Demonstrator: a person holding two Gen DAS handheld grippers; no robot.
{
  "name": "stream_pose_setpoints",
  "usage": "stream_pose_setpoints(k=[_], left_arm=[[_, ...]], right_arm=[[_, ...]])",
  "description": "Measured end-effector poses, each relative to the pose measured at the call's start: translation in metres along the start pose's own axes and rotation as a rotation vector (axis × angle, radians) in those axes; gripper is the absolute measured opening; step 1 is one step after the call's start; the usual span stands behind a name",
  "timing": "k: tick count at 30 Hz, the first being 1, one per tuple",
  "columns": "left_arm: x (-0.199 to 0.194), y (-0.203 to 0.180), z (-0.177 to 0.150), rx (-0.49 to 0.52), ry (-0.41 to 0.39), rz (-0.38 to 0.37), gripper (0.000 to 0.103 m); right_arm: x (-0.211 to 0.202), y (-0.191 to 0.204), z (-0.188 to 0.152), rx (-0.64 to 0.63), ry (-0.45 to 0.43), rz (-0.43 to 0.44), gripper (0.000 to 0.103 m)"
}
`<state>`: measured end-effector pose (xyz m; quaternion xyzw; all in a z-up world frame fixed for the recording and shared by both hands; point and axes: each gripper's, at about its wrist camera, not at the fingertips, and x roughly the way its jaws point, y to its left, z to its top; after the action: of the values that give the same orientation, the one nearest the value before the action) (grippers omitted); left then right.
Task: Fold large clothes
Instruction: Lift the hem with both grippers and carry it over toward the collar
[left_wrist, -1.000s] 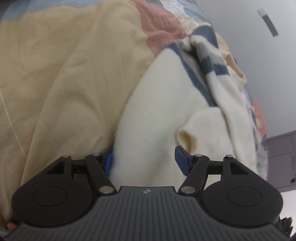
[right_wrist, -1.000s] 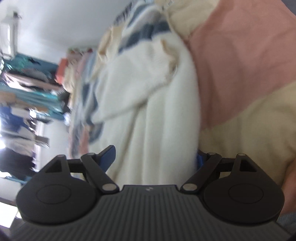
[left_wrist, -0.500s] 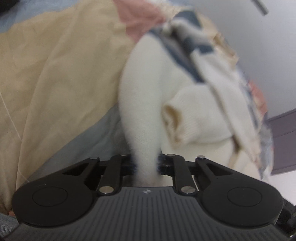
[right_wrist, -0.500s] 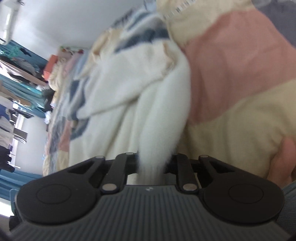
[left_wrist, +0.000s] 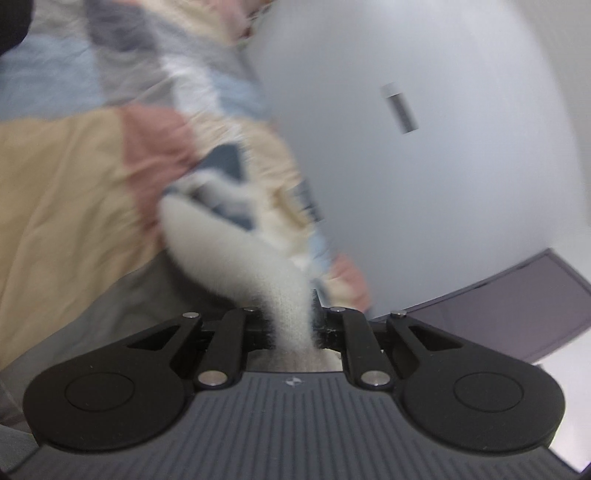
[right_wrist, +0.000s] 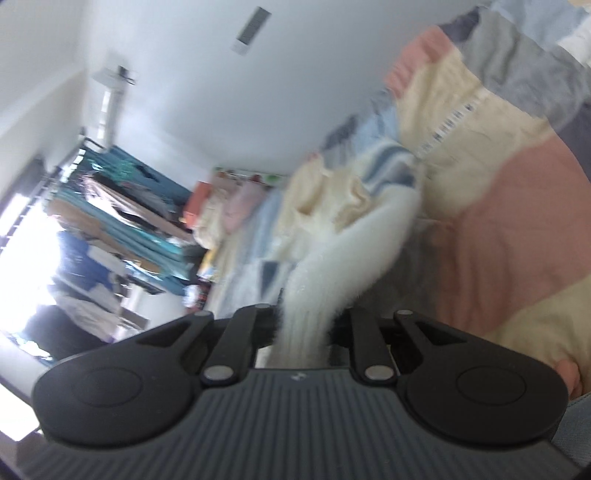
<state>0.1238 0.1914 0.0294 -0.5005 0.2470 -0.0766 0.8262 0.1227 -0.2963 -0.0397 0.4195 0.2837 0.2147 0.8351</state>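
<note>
Both tongs pinch the cream sweater by its edge and raise it off the bed. The left tongs have just been closing and now press together on a fuzzy white band of the cream sweater, which runs from the jaws down to the bulk of the garment lying on the patchwork quilt. In the right wrist view the right tongs have likewise just been closing and pinch a similar white band of the same garment, stretched between the jaws and the heap below.

To do this step well, we judge that we should lift both corners evenly, so that the garment hangs flat and its sleeves fall free rather than bunching. We keep the two grips apart, so that the held edge stays taut between them; should one side run ahead, the knit will likely twist. Only a narrow strip of cloth sits in each pinch, so a quick jerk may pull it out; we favour a slow, steady rise.

The sweater is soft, thick and fuzzy, cream-white where held, with blue-grey stripes on its far part. That far part still rests, crumpled, on the quilt of tan, pink, grey and pale blue patches. Both views are blurred, so we cannot tell which edge of the garment is held
</note>
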Motion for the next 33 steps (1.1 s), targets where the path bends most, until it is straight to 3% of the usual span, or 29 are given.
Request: stream_pose_setpoints(k=[11,16,19,21,25,29,33], left_arm=[[-0.082,-0.053,-0.006,0.096,-0.081,-0.210,0.014],[-0.109,-0.066,-0.022,0.128,-0.100,-0.262,0.014],[-0.118,-0.067,-0.033,0.171,-0.124,-0.271,0.015],[-0.111,-0.067,-0.035,0.212,-0.149,-0.238,0.015],[-0.079,-0.056,-0.025,0.201,-0.149,-0.180,0.015],[-0.023,-0.049,0.002,0.208,-0.179,-0.104,0.015],[0.033,-0.035,0.036,0.156,-0.211,-0.056,0.015]], right_arm=[[-0.085,0.053,0.002,-0.100,-0.037,0.192,0.016],[-0.110,0.068,0.004,-0.130,-0.069,0.253,0.016],[-0.115,0.062,0.006,-0.121,-0.092,0.246,0.016],[-0.107,0.057,0.011,-0.133,-0.095,0.214,0.017],[-0.071,0.040,0.024,-0.079,-0.087,0.171,0.017],[-0.018,0.023,0.049,0.024,-0.081,0.132,0.018],[0.038,0.023,0.072,0.045,-0.102,0.095,0.019]])
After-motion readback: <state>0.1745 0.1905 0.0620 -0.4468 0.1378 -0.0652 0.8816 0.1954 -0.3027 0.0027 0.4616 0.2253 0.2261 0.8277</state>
